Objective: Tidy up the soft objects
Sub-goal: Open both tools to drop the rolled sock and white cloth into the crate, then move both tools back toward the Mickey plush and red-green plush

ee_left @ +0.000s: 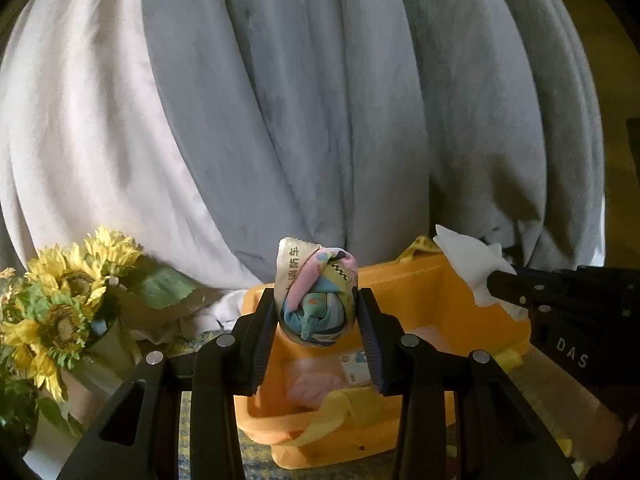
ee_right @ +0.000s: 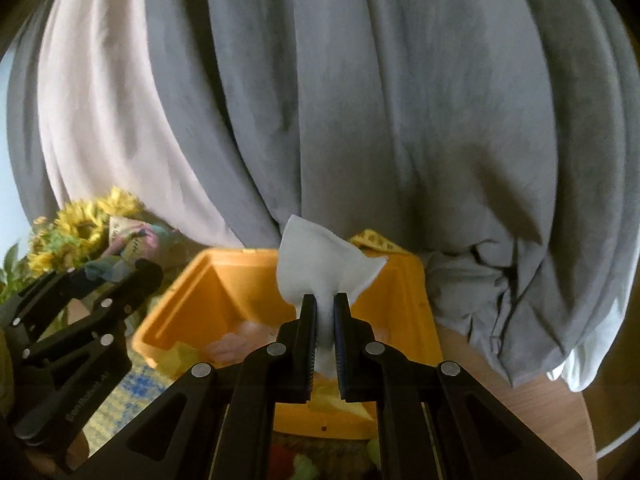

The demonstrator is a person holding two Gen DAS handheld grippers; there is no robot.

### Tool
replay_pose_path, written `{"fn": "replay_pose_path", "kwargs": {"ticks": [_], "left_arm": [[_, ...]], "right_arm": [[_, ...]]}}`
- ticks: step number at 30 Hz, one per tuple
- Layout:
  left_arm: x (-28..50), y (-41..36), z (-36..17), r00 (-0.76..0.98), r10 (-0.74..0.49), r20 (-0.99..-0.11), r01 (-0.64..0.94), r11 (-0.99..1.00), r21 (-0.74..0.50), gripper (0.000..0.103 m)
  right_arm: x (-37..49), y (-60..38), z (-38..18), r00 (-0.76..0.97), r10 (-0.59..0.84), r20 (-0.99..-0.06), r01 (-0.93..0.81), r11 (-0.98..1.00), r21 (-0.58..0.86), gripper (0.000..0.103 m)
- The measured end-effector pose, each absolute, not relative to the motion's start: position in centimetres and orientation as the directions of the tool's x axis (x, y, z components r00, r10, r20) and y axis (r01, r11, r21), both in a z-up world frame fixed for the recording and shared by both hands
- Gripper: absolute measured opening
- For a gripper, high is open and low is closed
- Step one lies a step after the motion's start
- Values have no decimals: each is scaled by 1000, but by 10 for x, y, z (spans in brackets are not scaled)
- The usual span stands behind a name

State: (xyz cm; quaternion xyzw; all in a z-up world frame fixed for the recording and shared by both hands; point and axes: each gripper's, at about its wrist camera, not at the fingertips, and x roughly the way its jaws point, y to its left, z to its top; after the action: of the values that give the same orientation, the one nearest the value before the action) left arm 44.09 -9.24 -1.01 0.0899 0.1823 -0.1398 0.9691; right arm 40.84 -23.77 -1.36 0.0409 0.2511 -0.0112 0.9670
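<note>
Left gripper clamped on rolled cloth, right gripper pinched on white tissue, both above orange bin ahead of fingers; risks tissue tearing or slipping past rim.

Pastel pink, blue and yellow patterned cloth bundle; plain white tissue; orange bin; yellow sunflowers; grey and white curtains; black grippers

My wooden desk carries a yellow-and-blue checked cloth, and the orange plastic bin stands on that cloth, with a sunflower bouquet just beside it.
</note>
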Motion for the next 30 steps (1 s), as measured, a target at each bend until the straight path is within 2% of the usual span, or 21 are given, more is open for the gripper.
{"fn": "replay_pose_path", "kwargs": {"ticks": [7, 8, 9, 10, 11, 13, 15, 18, 21, 27, 30], "left_arm": [[469, -104, -32, 868, -237, -437, 335, 928, 162, 41], [471, -104, -34, 863, -238, -446, 341, 926, 165, 42], [475, -105, -37, 858, -235, -458, 343, 924, 170, 51], [477, -106, -39, 853, -230, -468, 344, 923, 174, 62], [479, -105, -41, 848, -232, -477, 348, 922, 170, 66], [481, -105, -43, 838, -230, -495, 350, 922, 164, 67], [480, -106, -43, 836, -227, -499, 350, 922, 167, 68], [475, -105, -40, 837, -236, -493, 353, 922, 158, 76], [468, -105, -36, 840, -242, -487, 355, 922, 155, 80], [445, -97, -20, 862, -233, -450, 326, 935, 141, 89], [429, -94, -11, 878, -229, -420, 314, 938, 146, 90]], "right_arm": [[446, -241, -35, 819, 5, -573, 42, 997, 70, 9], [450, -242, -37, 816, -1, -578, 48, 997, 66, 9], [454, -243, -41, 810, -2, -586, 48, 997, 63, 11], [458, -244, -44, 798, -4, -603, 50, 997, 60, 16], [461, -245, -46, 790, -3, -613, 52, 997, 63, 22], [465, -247, -49, 784, -12, -621, 64, 996, 61, 56], [464, -249, -50, 790, -37, -612, 83, 995, 47, 57], [459, -249, -47, 800, -54, -597, 88, 996, 28, 58], [450, -250, -41, 814, -73, -576, 103, 994, 20, 68], [426, -253, -23, 845, -119, -522, 147, 989, 13, 76], [408, -255, -12, 863, -146, -484, 172, 985, 9, 79]]}}
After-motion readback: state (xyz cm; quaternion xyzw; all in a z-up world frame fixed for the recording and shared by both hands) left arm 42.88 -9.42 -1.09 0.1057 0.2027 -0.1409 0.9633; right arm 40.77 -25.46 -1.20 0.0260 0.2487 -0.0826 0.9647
